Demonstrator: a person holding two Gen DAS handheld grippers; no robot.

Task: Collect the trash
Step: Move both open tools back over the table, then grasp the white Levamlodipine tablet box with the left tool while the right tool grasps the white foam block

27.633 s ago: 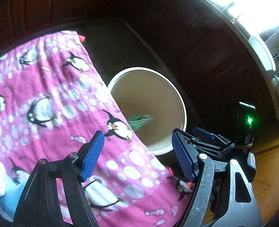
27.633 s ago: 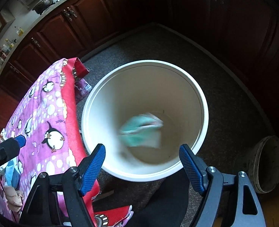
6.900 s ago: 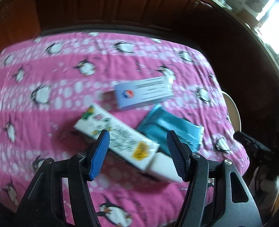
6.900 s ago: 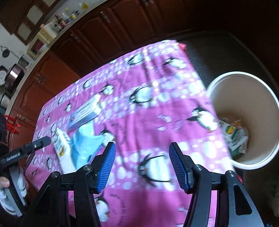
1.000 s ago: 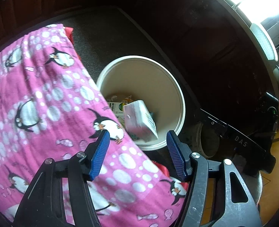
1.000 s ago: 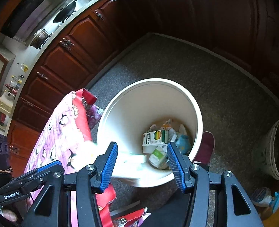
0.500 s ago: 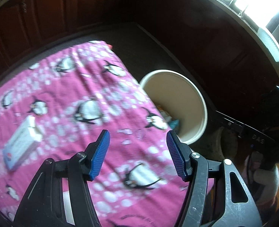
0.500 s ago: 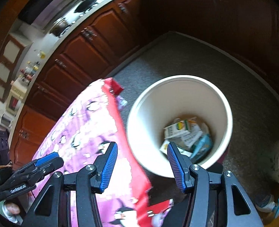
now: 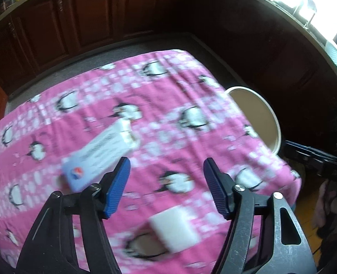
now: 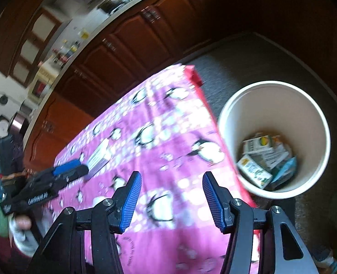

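Note:
A white box with a blue and red logo lies on the pink penguin cloth, just beyond my left gripper's left finger. A white block lies on the cloth below the jaws. My left gripper's jaws are opening and nothing is between them. My right gripper hangs over the cloth's near part, its jaws opening slightly with nothing in them. The white bin at the right holds several cartons and wrappers. The white box lies next to the left gripper.
The bin stands on grey floor against the table's right edge. Dark wooden cabinets ring the room. My right gripper shows as a dark bar beyond the table's right edge. A person's gloved hand holds the left gripper.
A white box fell from my left gripper into the bin. Both views then swung away from the bin toward the table, and the left now looks at the logo box and the white block.

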